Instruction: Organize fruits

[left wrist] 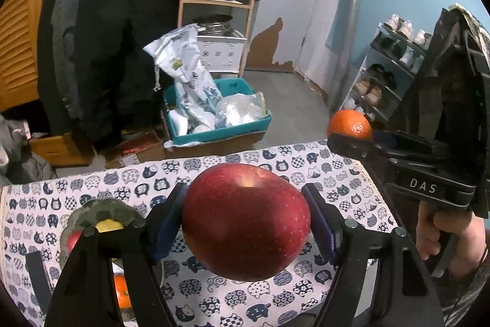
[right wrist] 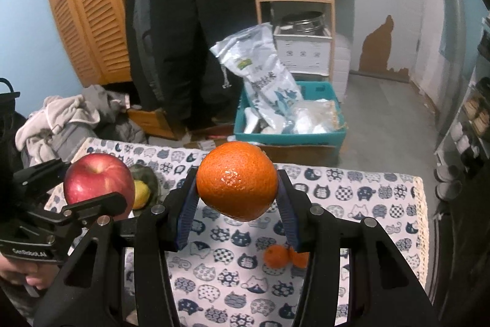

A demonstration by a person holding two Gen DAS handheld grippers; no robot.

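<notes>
Middle of left view: left gripper squeezes red apple. Middle of right view: right gripper squeezes orange. Both above cat cloth. Writing: "DAS" right, "GenRobot.AI" lower left.

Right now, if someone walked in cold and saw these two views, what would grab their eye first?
Most likely the big red apple, clamped in the left gripper and held up over the cat-print tablecloth. Next, the bright orange pinched in the right gripper, raised the same way beside it. Below, two small oranges lie on the cloth, and a dark bowl at the left holds a yellow fruit.
</notes>
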